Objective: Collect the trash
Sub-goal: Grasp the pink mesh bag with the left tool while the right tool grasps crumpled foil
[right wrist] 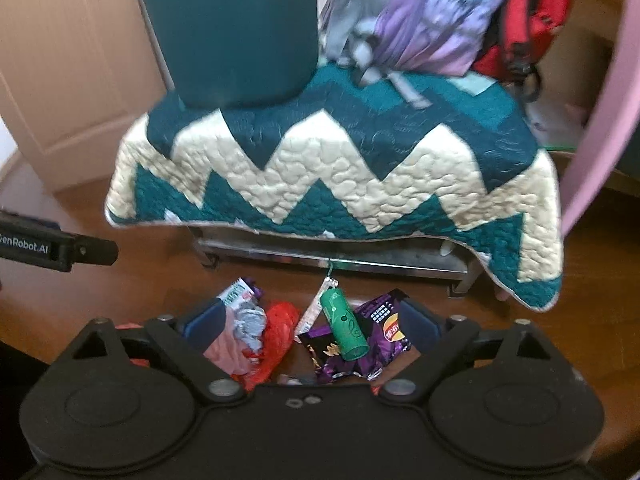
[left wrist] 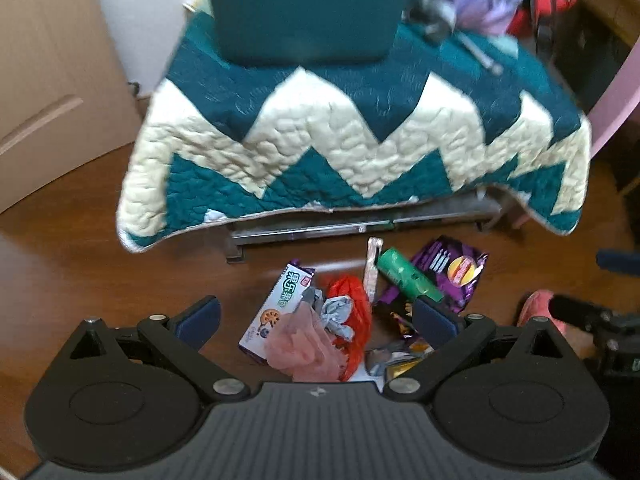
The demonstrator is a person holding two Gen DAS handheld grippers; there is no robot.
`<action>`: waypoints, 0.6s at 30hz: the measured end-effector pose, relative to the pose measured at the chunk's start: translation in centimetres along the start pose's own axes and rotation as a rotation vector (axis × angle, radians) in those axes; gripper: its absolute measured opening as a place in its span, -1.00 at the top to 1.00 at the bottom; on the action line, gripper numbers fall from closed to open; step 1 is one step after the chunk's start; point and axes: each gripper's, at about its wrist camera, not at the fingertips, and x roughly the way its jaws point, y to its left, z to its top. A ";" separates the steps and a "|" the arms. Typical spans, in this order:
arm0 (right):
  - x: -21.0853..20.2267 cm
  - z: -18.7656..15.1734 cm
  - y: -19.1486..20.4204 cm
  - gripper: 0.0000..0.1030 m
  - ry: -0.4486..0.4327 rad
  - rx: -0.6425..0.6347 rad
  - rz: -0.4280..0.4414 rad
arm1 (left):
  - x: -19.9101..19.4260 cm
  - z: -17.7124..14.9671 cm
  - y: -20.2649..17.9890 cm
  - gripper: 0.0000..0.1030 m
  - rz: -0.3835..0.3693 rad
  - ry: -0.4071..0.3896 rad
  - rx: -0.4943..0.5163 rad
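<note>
Nearby, quilt-draped table (left wrist: 360,148) behind floor trash pile (left wrist: 320,320), teal bin (left wrist: 308,8) on top, both grippers' fingers spread, empty.

Setting: a lived-in room of a home, likely a bedroom or living space. Evidence: dark brown wood floor (left wrist: 80,264); pale panelled door (left wrist: 44,92) at left; a low metal-framed stand draped with a teal-and-cream zigzag quilt (left wrist: 360,148). On the quilt stands a teal bin (left wrist: 308,8), beside it purple clothing (right wrist: 432,20) and a red backpack (right wrist: 532,12). Snack litter on the floor: biscuit box (left wrist: 276,304), purple crisp packet (left wrist: 456,272), crumpled red plastic bag (left wrist: 352,300).
</note>
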 end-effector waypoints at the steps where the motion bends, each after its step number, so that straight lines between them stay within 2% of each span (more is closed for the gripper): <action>1: 1.4 0.3 -0.2 -0.75 0.017 -0.015 0.002 | 1.5 0.2 -0.1 -0.99 0.009 0.022 0.014; 5: 7.1 0.8 -0.5 -0.69 0.091 -0.063 0.035 | 7.1 0.7 0.4 -0.99 -0.008 0.124 0.065; 8: 11.2 0.6 -0.1 -0.58 0.149 -0.110 0.081 | 10.6 0.4 0.4 -0.99 -0.003 0.176 0.165; 10: 13.7 0.4 0.4 -0.50 0.183 -0.158 0.111 | 12.7 0.1 0.6 -0.99 -0.032 0.206 0.229; 15: 18.8 1.1 1.3 -0.46 0.235 -0.209 0.190 | 17.1 -0.9 2.0 -0.99 -0.134 0.263 0.307; 18: 21.2 1.2 2.7 -0.44 0.258 -0.276 0.283 | 19.4 -1.9 2.2 -0.99 -0.182 0.278 0.368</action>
